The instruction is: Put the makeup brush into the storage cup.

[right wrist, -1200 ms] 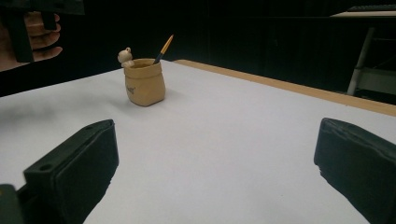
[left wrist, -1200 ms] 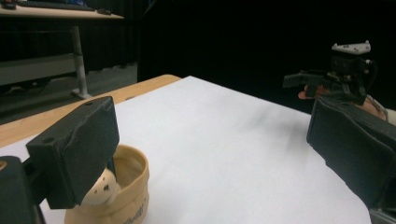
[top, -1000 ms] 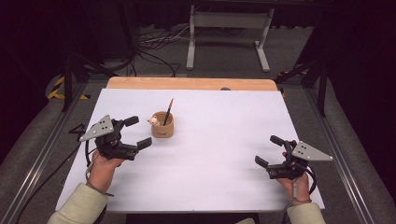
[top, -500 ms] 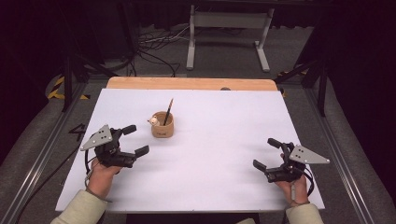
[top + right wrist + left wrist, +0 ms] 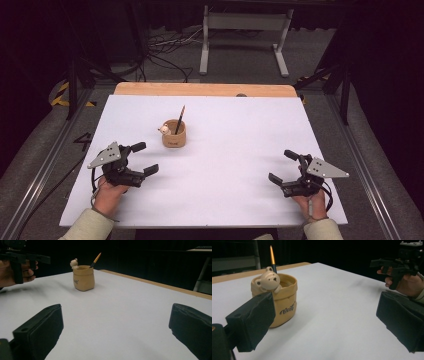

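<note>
both grippers hover low over the desk, fingers apart and empty.

the bear pot (image 5: pixel 174 134) stands on the white desk (image 5: pixel 240 125), left of centre, with a pencil (image 5: pixel 179 119) leaning in it, long axis near upright. the left gripper (image 5: pixel 141 159) sits near the pot, which lies ahead of it; the right gripper (image 5: pixel 283 167) is well apart, so the left is likely better placed.

A tan bear-faced pot (image 5: pixel 174 134) stands upright, holding a leaning pencil (image 5: pixel 179 120).
</note>
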A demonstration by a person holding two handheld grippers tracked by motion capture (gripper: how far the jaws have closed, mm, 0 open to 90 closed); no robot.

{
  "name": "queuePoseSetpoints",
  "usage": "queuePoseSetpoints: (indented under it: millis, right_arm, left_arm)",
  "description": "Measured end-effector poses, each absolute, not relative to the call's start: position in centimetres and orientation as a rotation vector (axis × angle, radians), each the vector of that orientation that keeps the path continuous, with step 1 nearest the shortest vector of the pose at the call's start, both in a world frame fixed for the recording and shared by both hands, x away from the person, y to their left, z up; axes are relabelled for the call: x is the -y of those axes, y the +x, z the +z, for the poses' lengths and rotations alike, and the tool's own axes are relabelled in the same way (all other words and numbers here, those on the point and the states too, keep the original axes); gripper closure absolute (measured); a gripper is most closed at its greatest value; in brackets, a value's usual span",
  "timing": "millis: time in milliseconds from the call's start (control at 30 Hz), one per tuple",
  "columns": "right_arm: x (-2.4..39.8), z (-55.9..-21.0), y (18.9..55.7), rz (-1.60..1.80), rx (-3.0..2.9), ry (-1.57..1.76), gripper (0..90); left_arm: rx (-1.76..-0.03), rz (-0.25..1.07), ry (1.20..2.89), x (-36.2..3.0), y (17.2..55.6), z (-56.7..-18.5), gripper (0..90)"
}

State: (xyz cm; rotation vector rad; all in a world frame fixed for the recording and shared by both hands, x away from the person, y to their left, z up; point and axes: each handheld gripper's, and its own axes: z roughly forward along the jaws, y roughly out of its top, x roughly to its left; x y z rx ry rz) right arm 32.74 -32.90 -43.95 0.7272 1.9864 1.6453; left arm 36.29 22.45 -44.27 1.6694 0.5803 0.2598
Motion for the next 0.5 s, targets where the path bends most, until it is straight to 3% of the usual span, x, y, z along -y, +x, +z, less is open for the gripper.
queuePoseSetpoints:
  millis: [500]
  right_arm:
    - [32.43, -44.44, 32.71, 1.604, -2.029, 0.724, 0.0]
  left_arm:
    - [-0.617, 0.240, 1.699, -22.40, 35.36, -45.24, 4.1]
